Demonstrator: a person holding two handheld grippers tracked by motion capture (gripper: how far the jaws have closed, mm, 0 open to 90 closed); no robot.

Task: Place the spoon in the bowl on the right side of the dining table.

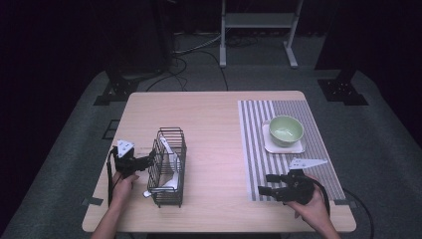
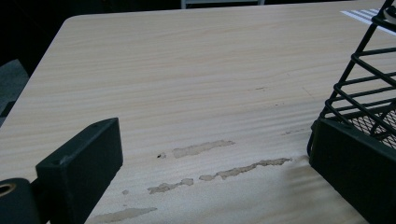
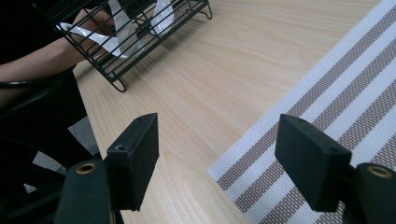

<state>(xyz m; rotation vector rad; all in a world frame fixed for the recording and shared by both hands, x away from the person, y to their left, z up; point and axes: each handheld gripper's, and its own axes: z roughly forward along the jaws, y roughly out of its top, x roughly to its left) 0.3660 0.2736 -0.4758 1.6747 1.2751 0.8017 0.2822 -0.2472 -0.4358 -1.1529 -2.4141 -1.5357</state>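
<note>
Over on the wooden surface (image 1: 209,119), the left gripper (image 1: 147,162) sits beside a black wire basket (image 1: 168,167), jaws apart. The right gripper (image 1: 266,184) rests at the striped mat's (image 1: 318,119) edge, jaws apart, near a green bowl (image 1: 285,130).

one wire basket (image 1: 168,167) (white utensils inside, number unclear), one green bowl (image 1: 285,130), one saucer (image 1: 283,146), one striped placemat (image 1: 288,149)

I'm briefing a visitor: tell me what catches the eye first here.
The black wire basket left of centre on the table, with white utensils inside and the open left gripper at its side. Then the green bowl on a white plate on the striped mat at right, with the open right gripper at the mat's near edge.
</note>
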